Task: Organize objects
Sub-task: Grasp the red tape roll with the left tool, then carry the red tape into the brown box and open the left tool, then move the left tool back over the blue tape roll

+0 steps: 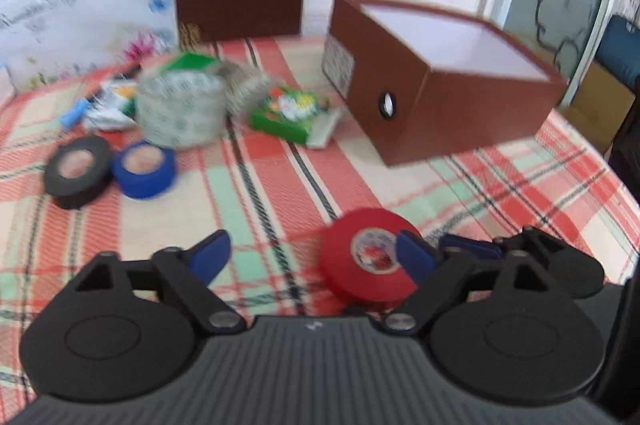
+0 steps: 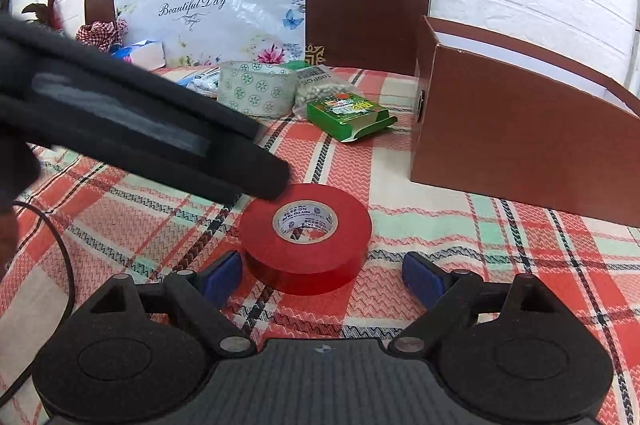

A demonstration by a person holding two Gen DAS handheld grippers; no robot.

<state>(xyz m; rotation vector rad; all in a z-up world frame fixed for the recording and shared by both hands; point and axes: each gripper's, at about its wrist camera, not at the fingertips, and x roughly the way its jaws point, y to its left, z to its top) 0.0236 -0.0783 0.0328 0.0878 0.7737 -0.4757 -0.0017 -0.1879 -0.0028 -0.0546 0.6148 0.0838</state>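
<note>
A red tape roll [image 2: 306,239] lies flat on the plaid cloth; it also shows in the left wrist view [image 1: 366,255]. My right gripper [image 2: 322,277] is open, its blue fingertips either side of the roll's near edge, apart from it. My left gripper [image 1: 312,259] is open and empty, just left of the roll; its right fingertip overlaps the roll's right side in view. A brown open box [image 1: 432,85] stands at the right, also in the right wrist view [image 2: 520,153]. Black tape [image 1: 76,171], blue tape [image 1: 144,169], patterned tape [image 1: 180,109] and a green carton [image 1: 288,115] lie beyond.
A bag of small beads [image 2: 320,89] and the green carton [image 2: 346,115] lie by the patterned tape [image 2: 256,93]. A brown chair back [image 2: 366,1] and a floral bag [image 2: 208,9] stand behind the table. The left gripper's dark body [image 2: 140,137] crosses the right wrist view.
</note>
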